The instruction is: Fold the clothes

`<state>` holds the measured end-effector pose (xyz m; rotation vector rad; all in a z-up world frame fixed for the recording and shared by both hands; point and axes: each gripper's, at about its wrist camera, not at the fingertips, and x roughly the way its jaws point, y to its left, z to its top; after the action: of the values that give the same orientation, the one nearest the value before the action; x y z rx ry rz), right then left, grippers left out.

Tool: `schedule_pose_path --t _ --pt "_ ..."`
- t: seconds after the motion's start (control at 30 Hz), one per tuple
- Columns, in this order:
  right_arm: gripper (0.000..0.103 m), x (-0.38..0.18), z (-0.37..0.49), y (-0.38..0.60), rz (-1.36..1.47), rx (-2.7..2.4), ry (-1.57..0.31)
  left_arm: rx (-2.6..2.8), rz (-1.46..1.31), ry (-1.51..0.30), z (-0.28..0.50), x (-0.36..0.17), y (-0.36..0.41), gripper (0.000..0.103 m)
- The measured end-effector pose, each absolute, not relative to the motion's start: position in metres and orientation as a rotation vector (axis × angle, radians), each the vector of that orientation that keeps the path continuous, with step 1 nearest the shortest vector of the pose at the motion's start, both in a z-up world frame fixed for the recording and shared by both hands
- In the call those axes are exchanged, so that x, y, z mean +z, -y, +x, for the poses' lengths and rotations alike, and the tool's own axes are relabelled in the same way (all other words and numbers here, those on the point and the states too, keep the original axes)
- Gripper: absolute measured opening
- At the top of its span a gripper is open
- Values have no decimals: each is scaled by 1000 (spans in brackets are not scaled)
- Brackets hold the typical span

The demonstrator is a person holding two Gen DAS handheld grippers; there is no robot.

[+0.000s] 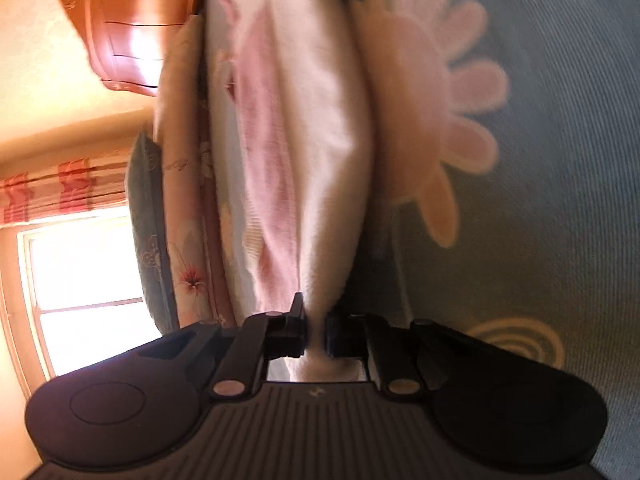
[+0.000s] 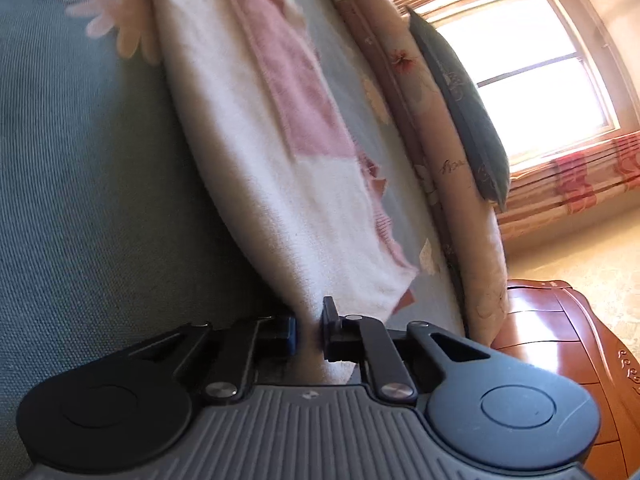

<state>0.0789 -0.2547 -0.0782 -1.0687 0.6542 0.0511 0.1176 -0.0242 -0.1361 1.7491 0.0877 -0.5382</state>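
Where the left wrist view looks along its fingers, the left gripper [image 1: 316, 334] pinches a gathered bit of the white and pink garment [image 1: 304, 152] between its two black pads; cloth fills the narrow gap, runs forward from the tips as a long taut band, blurred; to its right the blue-grey bedspread [image 1: 560, 160] with a pink flower print [image 1: 440, 112]; to its left a floral pillow [image 1: 188, 200], a grey cushion [image 1: 146, 216], a bright window [image 1: 80, 272], a striped curtain [image 1: 60, 188], a wooden cabinet [image 1: 136, 20] at top.

In the right wrist view, the right gripper [image 2: 310, 334] likewise nips the garment [image 2: 260, 140], fingers closed on a thin fold; garment stretches up and away over the bedspread [image 2: 80, 200]; this view alone shows a jagged pink hem [image 2: 380, 216] on the cloth's right edge; cabinet [image 2: 560, 328] sits lower right here, window [image 2: 532, 80] upper right; neither view shows the other gripper.
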Motion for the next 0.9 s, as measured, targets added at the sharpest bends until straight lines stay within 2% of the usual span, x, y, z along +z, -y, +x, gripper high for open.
schedule_pose_path --t 0.3,0.73,0.8,0.83,0.9 --pt "10 -48 58 259 -1039 49 -659 -576 1658 -91 91 -98 15 6" --pt "10 -20 -32 242 -938 135 -791 -671 1592 -189 -27 -77 -21 7" --pt "11 -18 -47 238 -921 149 -815 -676 1572 -225 -30 -77 -26 9" --pt "12 -17 -54 236 -913 156 -827 -681 1565 -243 -31 -76 -28 13" --pt "17 -16 -69 232 -896 171 -851 -686 1567 -278 -33 -73 -30 15"
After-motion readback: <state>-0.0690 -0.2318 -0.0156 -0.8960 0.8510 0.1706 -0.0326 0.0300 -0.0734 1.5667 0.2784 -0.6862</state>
